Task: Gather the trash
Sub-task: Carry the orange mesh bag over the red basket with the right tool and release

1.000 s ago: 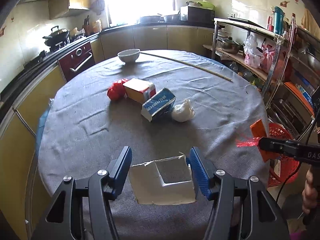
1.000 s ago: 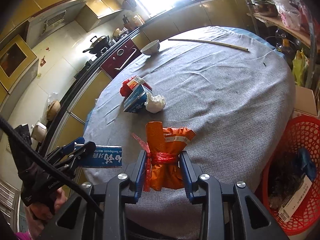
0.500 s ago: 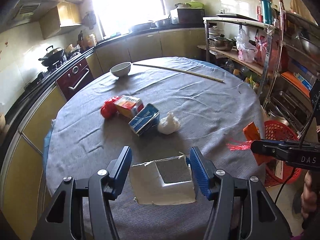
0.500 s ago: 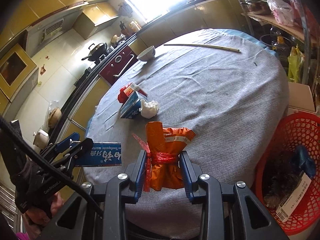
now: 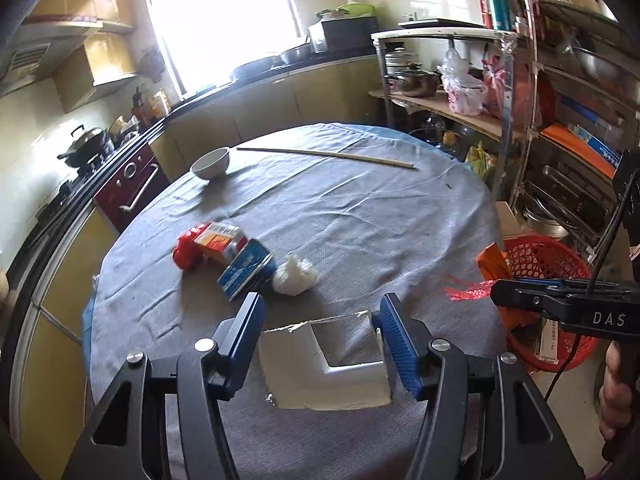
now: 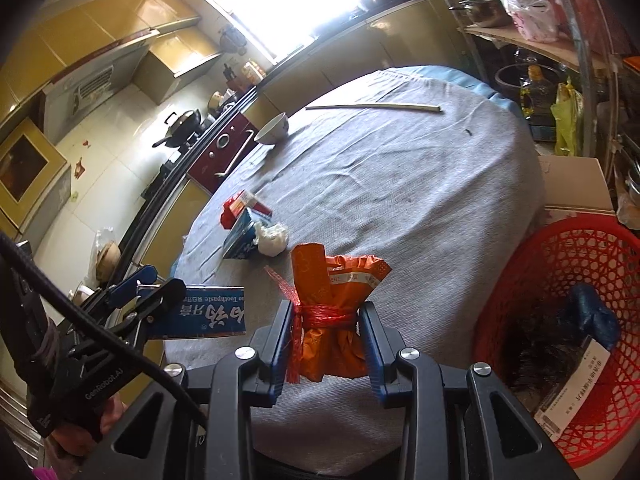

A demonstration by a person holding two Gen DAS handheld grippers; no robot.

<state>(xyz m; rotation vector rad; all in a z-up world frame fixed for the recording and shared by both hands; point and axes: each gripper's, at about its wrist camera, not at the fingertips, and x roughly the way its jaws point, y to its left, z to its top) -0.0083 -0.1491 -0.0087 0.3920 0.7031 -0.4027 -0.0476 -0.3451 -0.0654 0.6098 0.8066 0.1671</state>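
Left gripper point(image 5: 318, 334) clamps flat cardboard toothpaste box point(image 5: 328, 376), open end forward, above grey woven cloth point(image 5: 360, 216). Beyond: red bag point(image 5: 185, 250), two cartons point(image 5: 236, 258), white crumpled wad point(image 5: 294, 274). Right gripper point(image 6: 326, 344) pinches orange plastic bag point(image 6: 334, 300), neck tied with red mesh, just left of red lattice basket point(image 6: 560, 272).

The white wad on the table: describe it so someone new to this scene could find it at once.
Start at the round table under its grey cloth, then find the small cluster of litter near its left side. The wad is the right-hand piece, touching the blue box. It alone is white, soft and crumpled; its neighbours are printed boxes and a red lump.
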